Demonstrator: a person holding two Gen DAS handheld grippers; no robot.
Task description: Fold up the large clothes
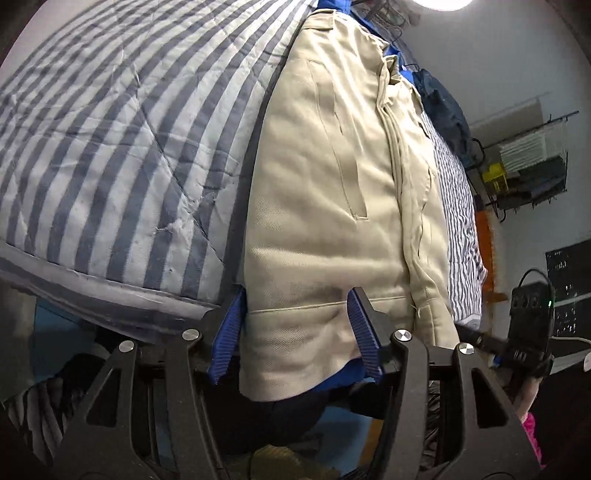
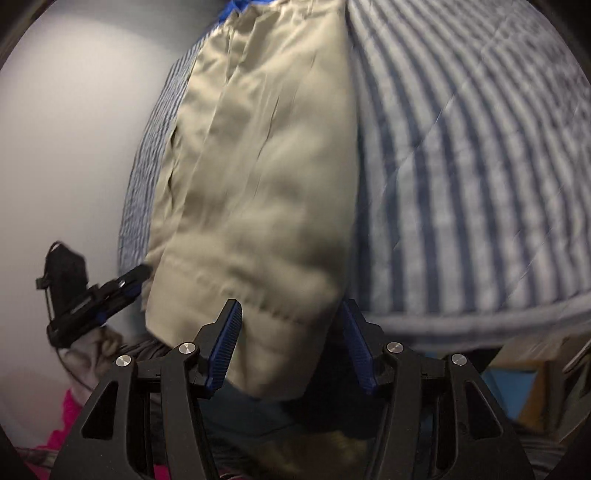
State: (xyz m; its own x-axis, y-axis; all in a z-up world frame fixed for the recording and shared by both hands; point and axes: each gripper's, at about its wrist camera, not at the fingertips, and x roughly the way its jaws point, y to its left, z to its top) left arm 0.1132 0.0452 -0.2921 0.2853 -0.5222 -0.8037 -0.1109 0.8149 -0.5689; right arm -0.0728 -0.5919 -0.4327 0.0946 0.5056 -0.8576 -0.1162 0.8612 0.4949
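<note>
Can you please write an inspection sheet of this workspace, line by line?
Surface: bed with blue-and-white striped quilt.
Job's things: beige trousers lie lengthwise on the quilt, legs stacked, hem end hanging over the bed's edge.
Clutter: dark blue garment on the far side of the bed.
Grippers: left gripper and right gripper each have jaws apart, with the hem end between them; pads not pressing.
Cables: a cable loops from the right gripper's camera unit.
Surroundings: wire wall rack, white wall, ceiling lamp.
</note>
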